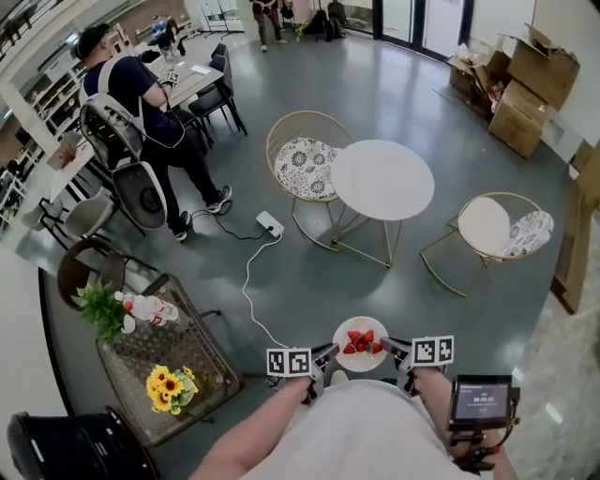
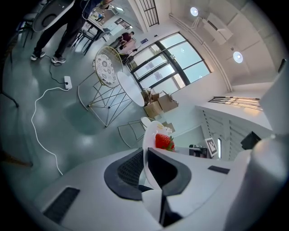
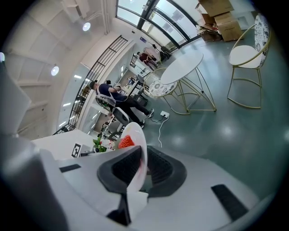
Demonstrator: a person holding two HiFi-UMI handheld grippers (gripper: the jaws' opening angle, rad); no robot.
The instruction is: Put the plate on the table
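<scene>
Left gripper (image 1: 322, 358) and right gripper (image 1: 395, 350) each pinch a rim of the plate (image 1: 360, 345), held mid-air, with the table (image 1: 382, 180) well off at 12 o'clock, so nothing's set down yet.

Glossy grey-green floor (image 1: 375, 84). Round white table (image 1: 382, 179) mid-room. Gold wire chair (image 1: 305, 164), patterned cushion, just left of it; second wire chair (image 1: 492, 230) to its right. Cardboard boxes (image 1: 525, 80) beyond table. Tall windows (image 1: 441, 23) behind table. Power strip (image 1: 270, 223) on floor, left of table.
</scene>
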